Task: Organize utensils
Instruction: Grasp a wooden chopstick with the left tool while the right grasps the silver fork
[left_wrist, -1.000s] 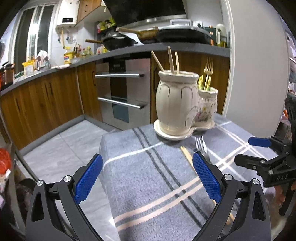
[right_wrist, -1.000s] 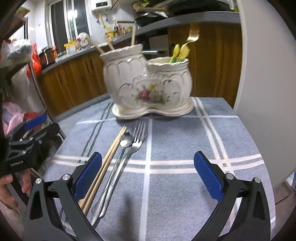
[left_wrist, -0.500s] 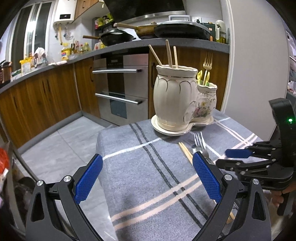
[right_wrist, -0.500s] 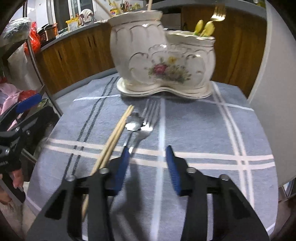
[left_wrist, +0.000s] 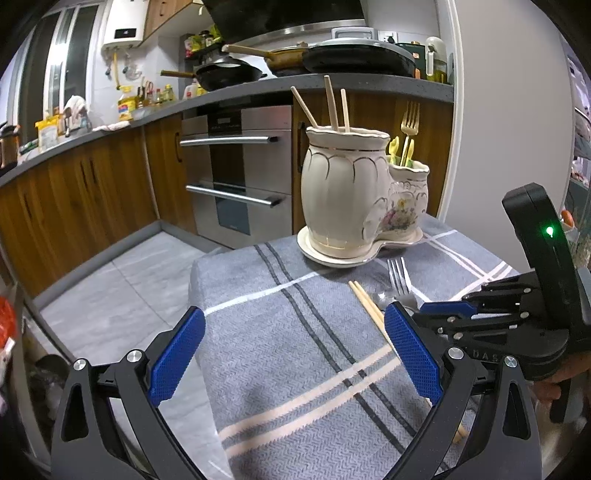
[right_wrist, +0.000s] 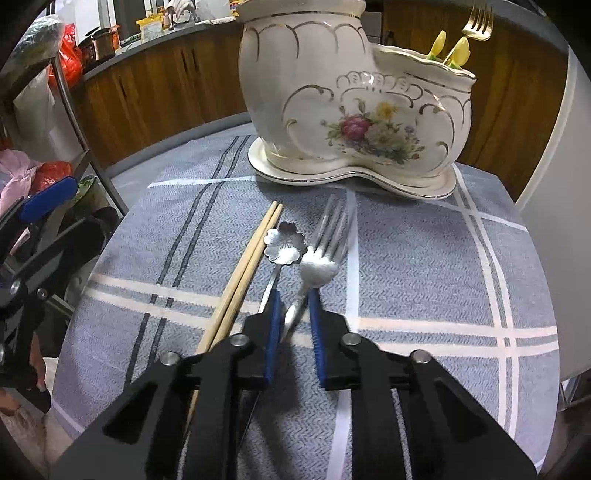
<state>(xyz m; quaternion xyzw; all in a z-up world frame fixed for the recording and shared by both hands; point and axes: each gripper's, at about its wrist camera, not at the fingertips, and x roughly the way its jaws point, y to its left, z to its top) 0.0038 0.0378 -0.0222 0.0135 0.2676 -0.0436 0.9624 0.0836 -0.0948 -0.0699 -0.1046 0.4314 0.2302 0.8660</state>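
Right gripper (right_wrist: 291, 314) is nearly closed around the fork (right_wrist: 317, 266) handle, tines running straight ahead toward the holder (right_wrist: 354, 110). Can't tell if it's pinched yet. Left gripper (left_wrist: 291, 354) sits wide open off to the side, farther away.

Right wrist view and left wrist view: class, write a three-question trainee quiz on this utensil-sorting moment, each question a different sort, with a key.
1. True or false: the right gripper has its blue pads on either side of the silver fork handle.
2. Which lies left of the flower-shaped spoon on the cloth? A) chopsticks B) knife C) ladle
3. Fill in: the left gripper is ____ and holds nothing.

Key: 1 true; 2 A; 3 open. The ceramic holder already holds a gold fork.
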